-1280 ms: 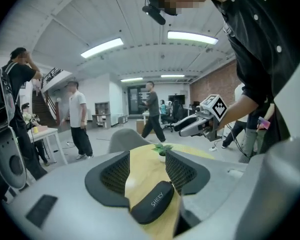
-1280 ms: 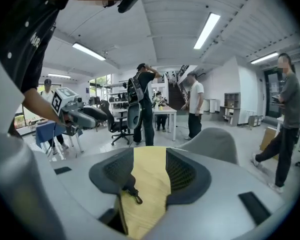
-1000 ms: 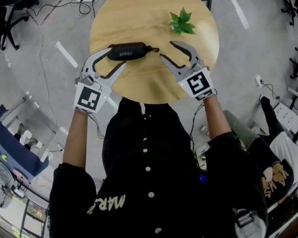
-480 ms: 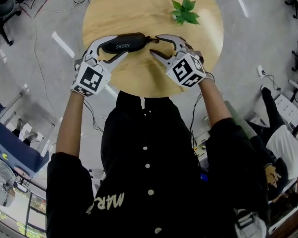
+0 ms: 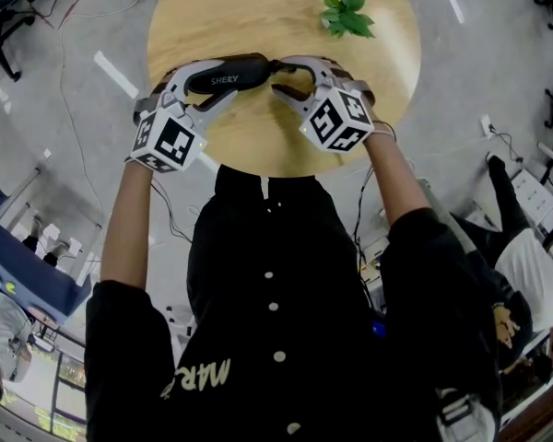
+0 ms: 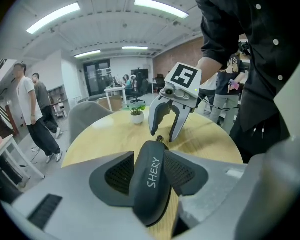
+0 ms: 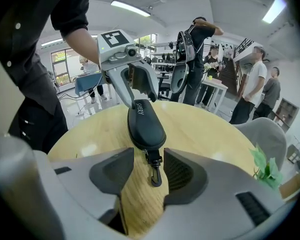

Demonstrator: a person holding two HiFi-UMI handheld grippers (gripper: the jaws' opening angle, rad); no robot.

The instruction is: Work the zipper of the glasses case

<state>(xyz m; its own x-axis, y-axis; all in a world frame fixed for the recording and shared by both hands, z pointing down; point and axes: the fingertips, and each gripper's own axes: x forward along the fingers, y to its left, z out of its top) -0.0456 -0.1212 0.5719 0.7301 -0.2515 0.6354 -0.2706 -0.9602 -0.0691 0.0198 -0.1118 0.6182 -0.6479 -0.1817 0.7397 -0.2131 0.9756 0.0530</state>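
Observation:
A black glasses case (image 5: 240,74) marked SHERY lies on the round wooden table (image 5: 258,141). My left gripper (image 5: 223,86) straddles its left half. In the left gripper view the case (image 6: 151,179) fills the gap between the jaws, which are closing on its sides; I see no firm squeeze. My right gripper (image 5: 278,78) stands open at the case's right end. In the right gripper view the zipper end's small black clip (image 7: 155,176) lies on the wood between the pads (image 7: 112,171), touching neither, with the case (image 7: 145,126) beyond it.
A small green plant (image 5: 347,12) stands at the table's far right. Grey chairs (image 6: 85,116) and several people (image 6: 32,114) are around the room. Cables run over the floor (image 5: 74,26). The table's near edge is at my body.
My right gripper has moved left across the table until its jaws flank the clip. The left gripper has slid further along the case.

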